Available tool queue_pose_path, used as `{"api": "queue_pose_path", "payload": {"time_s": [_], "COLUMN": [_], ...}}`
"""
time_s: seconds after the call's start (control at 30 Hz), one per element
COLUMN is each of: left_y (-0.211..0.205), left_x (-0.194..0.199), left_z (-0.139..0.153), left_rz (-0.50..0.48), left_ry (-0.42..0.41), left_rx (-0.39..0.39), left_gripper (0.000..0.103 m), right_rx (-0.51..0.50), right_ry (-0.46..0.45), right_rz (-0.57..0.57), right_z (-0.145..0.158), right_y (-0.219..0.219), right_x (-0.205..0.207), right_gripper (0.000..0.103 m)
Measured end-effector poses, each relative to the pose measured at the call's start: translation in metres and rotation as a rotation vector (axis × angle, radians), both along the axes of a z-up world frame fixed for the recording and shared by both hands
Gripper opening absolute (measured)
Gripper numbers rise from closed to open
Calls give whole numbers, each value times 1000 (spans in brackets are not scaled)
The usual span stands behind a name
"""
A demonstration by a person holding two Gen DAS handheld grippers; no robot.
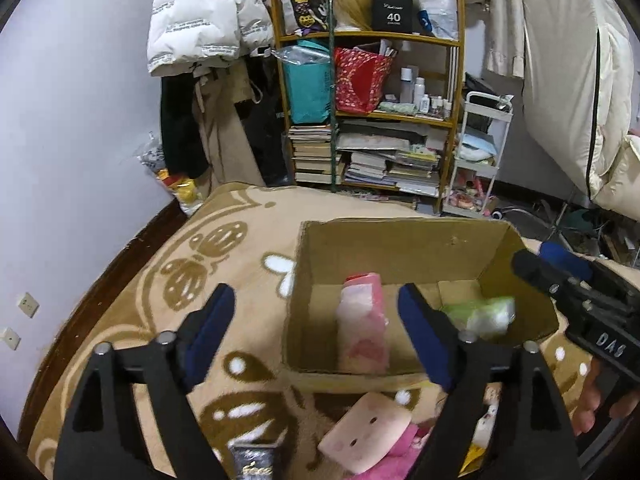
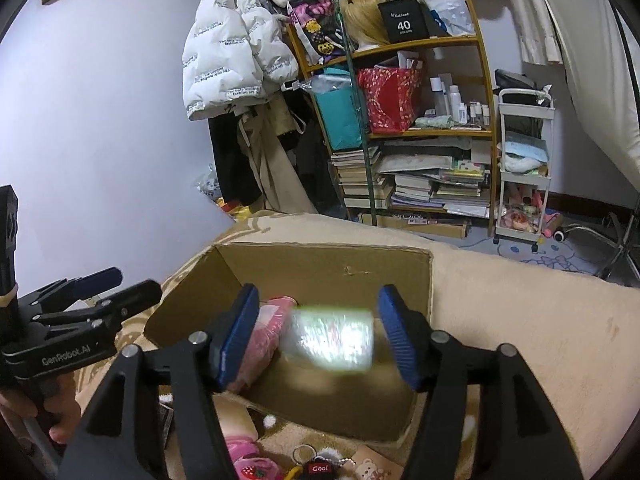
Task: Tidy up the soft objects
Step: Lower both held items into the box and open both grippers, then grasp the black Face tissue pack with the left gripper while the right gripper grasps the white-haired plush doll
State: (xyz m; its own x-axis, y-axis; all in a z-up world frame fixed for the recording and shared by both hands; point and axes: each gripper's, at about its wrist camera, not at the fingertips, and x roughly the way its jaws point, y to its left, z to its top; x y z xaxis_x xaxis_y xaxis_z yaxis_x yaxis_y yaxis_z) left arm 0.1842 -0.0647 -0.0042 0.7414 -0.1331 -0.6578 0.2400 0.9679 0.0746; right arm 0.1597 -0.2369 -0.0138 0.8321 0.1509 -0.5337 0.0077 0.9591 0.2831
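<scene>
An open cardboard box [image 1: 400, 252] stands on a tan patterned blanket [image 1: 224, 256]. A pink tissue pack [image 1: 364, 320] and a green-white pack [image 1: 480, 314] lie inside it. My left gripper [image 1: 316, 328] is open and empty over the box's near left side. My right gripper [image 2: 316, 332] is open above the box [image 2: 320, 268]; the green-white pack [image 2: 332, 338] shows blurred between its fingers, free of the pads, beside the pink pack [image 2: 264, 336]. A pink square-faced plush [image 1: 364, 436] lies in front of the box.
Small plush items and keychains [image 2: 316, 466] lie on the blanket before the box. A wooden shelf [image 1: 372, 112] with books and bags, a white cart [image 1: 476, 152] and hanging coats [image 1: 200, 20] stand behind the bed. A dark packet [image 1: 252, 464] lies at the near edge.
</scene>
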Motion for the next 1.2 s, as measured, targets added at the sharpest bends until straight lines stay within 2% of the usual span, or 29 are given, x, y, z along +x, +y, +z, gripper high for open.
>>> {"api": "queue_pose_path", "payload": {"time_s": [0.03, 0.1, 0.23, 0.3, 0.5, 0.7, 0.9, 1.2], "left_y": [3, 9, 20, 25, 39, 48, 62, 80], "left_x": [-2, -8, -21, -29, -55, -81, -98, -104], "left_z": [2, 4, 12, 15, 24, 32, 33, 19], "left_rz": [6, 14, 36, 39, 58, 72, 95, 145], "left_ry": [-1, 2, 3, 2, 12, 13, 49, 141], "left_rx": [7, 9, 15, 20, 19, 47, 51, 62], "left_gripper": [89, 91, 98, 99, 100, 100, 100, 100], "right_rx": [-1, 1, 25, 39, 61, 42, 16, 19], "right_ry": [-3, -11, -12, -12, -22, -4, 21, 132], "right_rz": [0, -7, -15, -21, -39, -38, -40, -76], "right_z": [2, 6, 12, 16, 30, 36, 41, 29], "right_y": [0, 1, 1, 1, 3, 13, 25, 30], "right_x": [-2, -7, -21, -28, -54, -79, -99, -125], "right_gripper": [73, 84, 93, 103, 103, 103, 103, 103]}}
